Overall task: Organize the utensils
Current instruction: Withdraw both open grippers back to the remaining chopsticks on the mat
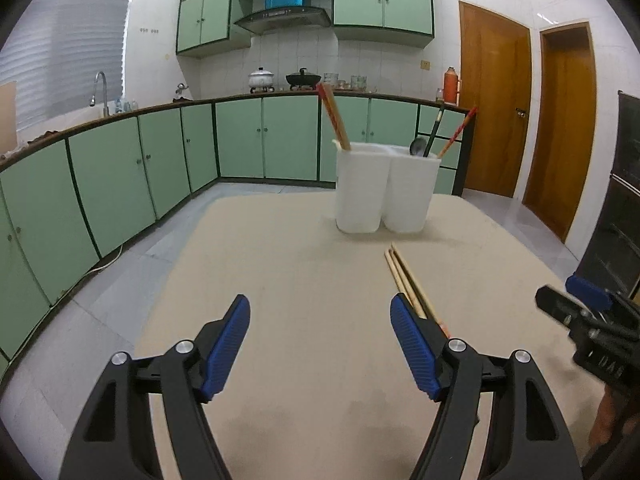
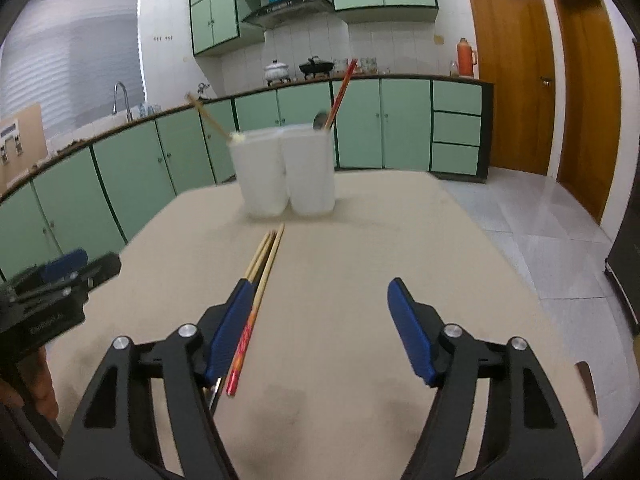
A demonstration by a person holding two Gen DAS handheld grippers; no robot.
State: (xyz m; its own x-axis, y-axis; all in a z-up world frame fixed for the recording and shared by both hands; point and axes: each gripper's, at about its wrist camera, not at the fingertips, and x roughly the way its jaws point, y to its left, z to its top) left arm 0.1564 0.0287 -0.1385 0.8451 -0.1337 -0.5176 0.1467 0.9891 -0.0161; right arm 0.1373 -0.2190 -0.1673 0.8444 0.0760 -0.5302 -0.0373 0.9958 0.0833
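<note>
Both my claws are over the beige table (image 1: 280,260), side by side, facing the kitchen counter.

Left gripper (image 1: 320,344): jaws spread wide, blue pads well apart, nothing between them. Bare tabletop under the gap.

Right gripper (image 2: 320,328): jaws likewise spread wide, holding nothing.

Loose chopsticks (image 2: 264,264): a small bundle lies flat on the table, pointing toward the holder. Pale wooden tips are at the far end, red patterned ends nearest me. In the right wrist view they run alongside and partly under my left-hand finger; whether the pad touches them I cannot tell. In the left wrist view the same bundle (image 1: 404,276) passes behind the right-hand finger, outside the gap.

White utensil holder (image 1: 384,188): two compartments, upright on the far part of the table, just beyond the chopstick tips. Its left compartment holds chopsticks (image 1: 334,120) leaning left. Its right compartment holds a ladle (image 1: 420,146), bowl end up, and one red chopstick (image 1: 458,132) leaning right.

Right wrist view is slightly blurred.
</note>
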